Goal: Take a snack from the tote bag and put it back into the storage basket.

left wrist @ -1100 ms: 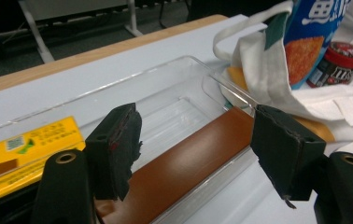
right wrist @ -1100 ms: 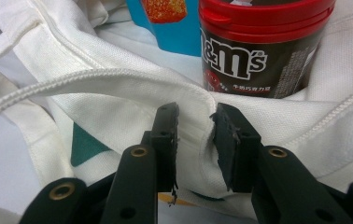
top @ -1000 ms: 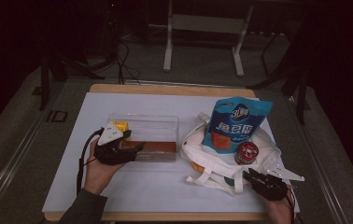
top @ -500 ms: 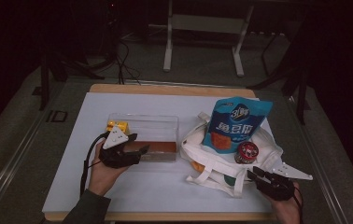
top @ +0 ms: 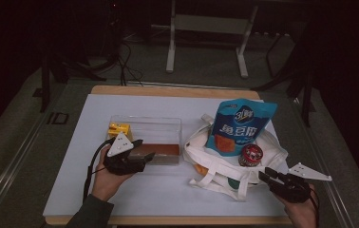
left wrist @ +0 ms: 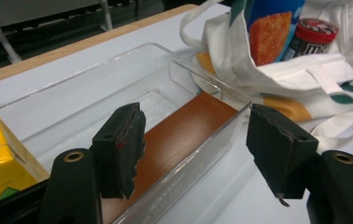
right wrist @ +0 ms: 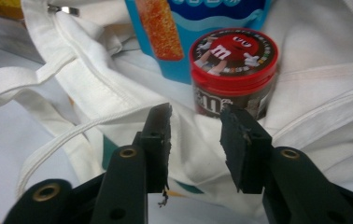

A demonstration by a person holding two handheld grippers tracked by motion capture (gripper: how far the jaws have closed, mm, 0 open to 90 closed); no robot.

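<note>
On the white-covered counter [top: 168,199] a clear plastic bin [top: 145,124] stands left of centre, holding a yellow carton [top: 119,129] at its far-left end and a flat brown packet [top: 161,151] along its near side. The left gripper [top: 142,156] rests at the bin's near wall; in the left gripper view its fingers [left wrist: 118,149] stand wide apart, one inside the bin just above the brown packet and the other outside the transparent wall, pressing on nothing. To the right lies a white tote bag [top: 225,166], its mouth open and its straps spread on the counter. A blue snack pouch [top: 241,126] stands upright in the bag, and a red-lidded candy jar [top: 251,155] sits just in front of the pouch, nestled in the cloth. The right gripper [top: 269,176] hovers at the bag's near-right edge, pointing toward the jar. Its fingers [right wrist: 158,144] have just been opening and stand moderately apart, with only the bag's white cloth behind the gap; the jar sits just beyond the tips, untouched.
</note>
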